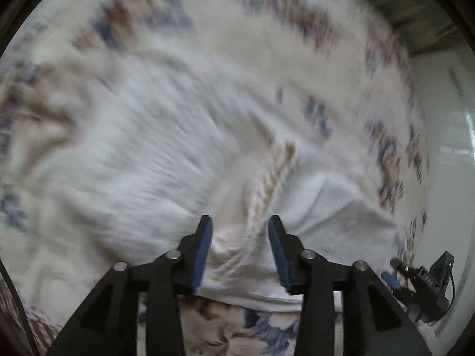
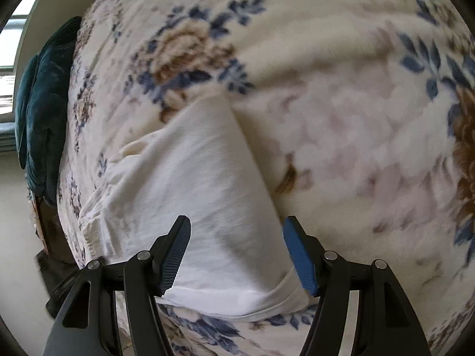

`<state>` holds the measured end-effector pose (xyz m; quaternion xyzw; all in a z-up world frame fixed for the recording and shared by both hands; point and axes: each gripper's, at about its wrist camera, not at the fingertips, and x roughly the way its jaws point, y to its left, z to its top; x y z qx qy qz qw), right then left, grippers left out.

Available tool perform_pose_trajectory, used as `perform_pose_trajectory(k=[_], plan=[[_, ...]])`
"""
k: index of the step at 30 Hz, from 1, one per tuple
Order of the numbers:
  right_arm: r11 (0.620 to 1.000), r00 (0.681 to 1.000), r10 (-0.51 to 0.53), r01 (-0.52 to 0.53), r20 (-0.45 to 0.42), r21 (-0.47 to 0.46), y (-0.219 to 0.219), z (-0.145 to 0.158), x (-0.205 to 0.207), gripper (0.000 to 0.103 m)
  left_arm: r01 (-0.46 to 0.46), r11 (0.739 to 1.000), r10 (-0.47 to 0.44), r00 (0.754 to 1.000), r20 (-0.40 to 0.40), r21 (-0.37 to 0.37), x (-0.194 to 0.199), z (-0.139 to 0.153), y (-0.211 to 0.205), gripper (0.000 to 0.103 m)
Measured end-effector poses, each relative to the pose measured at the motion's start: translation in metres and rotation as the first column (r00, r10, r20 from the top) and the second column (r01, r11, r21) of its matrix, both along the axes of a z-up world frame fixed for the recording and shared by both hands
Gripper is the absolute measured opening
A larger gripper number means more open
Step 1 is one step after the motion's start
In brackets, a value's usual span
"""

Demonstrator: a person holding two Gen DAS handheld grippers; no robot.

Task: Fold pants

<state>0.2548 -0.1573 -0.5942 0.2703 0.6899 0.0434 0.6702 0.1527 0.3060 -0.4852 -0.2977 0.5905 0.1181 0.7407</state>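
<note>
White pants (image 1: 142,154) lie on a flowered bedspread (image 1: 297,14), blurred in the left wrist view. A cream braided drawstring (image 1: 276,178) runs down into the gap of my left gripper (image 1: 240,219). Its jaws stand apart over bunched fabric, and the blue pads do not press it. In the right wrist view the folded pants (image 2: 193,178) lie flat, their gathered waistband (image 2: 89,231) at the left. My right gripper (image 2: 236,219) hangs wide open just above the near folded edge, holding nothing.
The bedspread (image 2: 341,118) fills most of the right wrist view. A dark teal cushion (image 2: 44,103) lies at the bed's left edge, with pale floor (image 2: 17,207) beyond. In the left wrist view a black device with a blue pad (image 1: 421,279) shows low right beside the floor (image 1: 445,118).
</note>
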Motion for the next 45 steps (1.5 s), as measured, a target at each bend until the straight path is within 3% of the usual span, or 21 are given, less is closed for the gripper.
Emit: perform_pose_trajectory(k=[1, 3, 5, 7, 9, 11, 14, 17, 18, 20, 21, 25, 27, 29, 32, 33, 35, 38, 41, 45], plan=[[1.0, 1.0, 0.016, -0.016, 0.013, -0.002, 0.008, 0.004, 0.0, 0.077, -0.046, 0.998, 0.044, 0.998, 0.055, 0.034, -0.012, 0.013, 0.009, 0.064], [0.997, 0.997, 0.071, -0.07, 0.034, -0.018, 0.028, 0.012, -0.003, 0.088, -0.157, 0.987, 0.152, 0.982, 0.113, 0.028, -0.033, 0.017, 0.031, 0.079], [0.987, 0.986, 0.153, -0.149, 0.069, -0.066, 0.057, 0.017, -0.006, 0.089, -0.254, 0.966, 0.257, 0.963, 0.084, -0.035, -0.05, -0.003, 0.053, 0.08], [0.956, 0.965, 0.255, -0.241, 0.067, -0.168, 0.091, 0.013, -0.01, 0.091, -0.366, 0.918, 0.376, 0.925, 0.042, -0.154, -0.064, -0.033, 0.071, 0.08], [0.927, 0.95, 0.309, -0.292, 0.039, -0.235, 0.114, 0.002, -0.012, 0.091, -0.455, 0.853, 0.477, 0.878, 0.027, -0.257, -0.075, -0.058, 0.083, 0.08], [0.901, 0.941, 0.339, -0.321, 0.012, -0.292, 0.125, -0.01, -0.012, 0.091, -0.508, 0.798, 0.541, 0.841, 0.012, -0.325, -0.076, -0.081, 0.088, 0.08], [0.887, 0.939, 0.344, -0.331, -0.017, -0.323, 0.129, -0.025, -0.01, 0.091, -0.546, 0.729, 0.595, 0.804, -0.014, -0.413, -0.067, -0.106, 0.087, 0.08], [0.895, 0.945, 0.326, -0.319, -0.029, -0.313, 0.13, -0.03, -0.006, 0.094, -0.549, 0.708, 0.615, 0.789, 0.005, -0.444, -0.052, -0.109, 0.084, 0.079], [0.896, 0.946, 0.324, -0.317, -0.03, -0.311, 0.13, -0.031, -0.006, 0.095, -0.548, 0.712, 0.616, 0.787, 0.018, -0.439, -0.048, -0.106, 0.083, 0.078], [0.893, 0.944, 0.329, -0.322, -0.033, -0.315, 0.131, -0.033, -0.006, 0.095, -0.523, 0.725, 0.612, 0.787, 0.071, -0.448, -0.037, -0.1, 0.08, 0.06], [0.89, 0.942, 0.334, -0.327, -0.035, -0.318, 0.133, -0.033, -0.005, 0.095, -0.509, 0.736, 0.602, 0.793, 0.089, -0.446, -0.034, -0.099, 0.08, 0.043], [0.881, 0.936, 0.351, -0.344, -0.037, -0.324, 0.144, -0.034, -0.006, 0.095, -0.442, 0.827, 0.522, 0.834, 0.181, -0.347, -0.024, -0.068, 0.07, 0.028], [0.887, 0.937, 0.348, -0.343, -0.038, -0.309, 0.141, -0.033, -0.009, 0.095, -0.397, 0.87, 0.467, 0.854, 0.231, -0.291, -0.022, -0.046, 0.06, 0.025], [0.902, 0.942, 0.335, -0.33, -0.033, -0.277, 0.136, -0.034, -0.011, 0.096, -0.318, 0.932, 0.359, 0.883, 0.304, -0.176, -0.022, -0.011, 0.038, 0.025], [0.923, 0.948, 0.316, -0.315, -0.03, -0.222, 0.12, -0.041, -0.008, 0.096, -0.163, 0.987, 0.156, 0.901, 0.404, -0.018, -0.012, 0.042, -0.012, 0.024], [0.927, 0.949, 0.313, -0.312, -0.032, -0.206, 0.118, -0.043, -0.007, 0.096, -0.109, 0.994, 0.09, 0.901, 0.424, 0.021, -0.012, 0.053, -0.029, 0.024], [0.938, 0.952, 0.306, -0.307, -0.029, -0.164, 0.112, -0.045, -0.004, 0.098, 0.018, 0.992, -0.073, 0.891, 0.448, 0.127, -0.003, 0.075, -0.072, 0.024], [0.963, 0.963, 0.268, -0.268, -0.013, -0.038, 0.084, -0.046, -0.001, 0.099, 0.199, 0.956, -0.277, 0.856, 0.436, 0.216, 0.005, 0.081, -0.138, 0.023], [0.977, 0.993, 0.115, -0.111, -0.013, 0.181, 0.03, -0.042, -0.006, 0.097, 0.367, 0.894, -0.443, 0.805, 0.394, 0.256, 0.015, 0.065, -0.205, 0.023], [0.962, 0.999, -0.045, 0.051, -0.027, 0.267, -0.046, -0.042, -0.025, 0.096, 0.499, 0.812, -0.579, 0.751, 0.317, 0.302, 0.015, 0.032, -0.265, 0.023]])
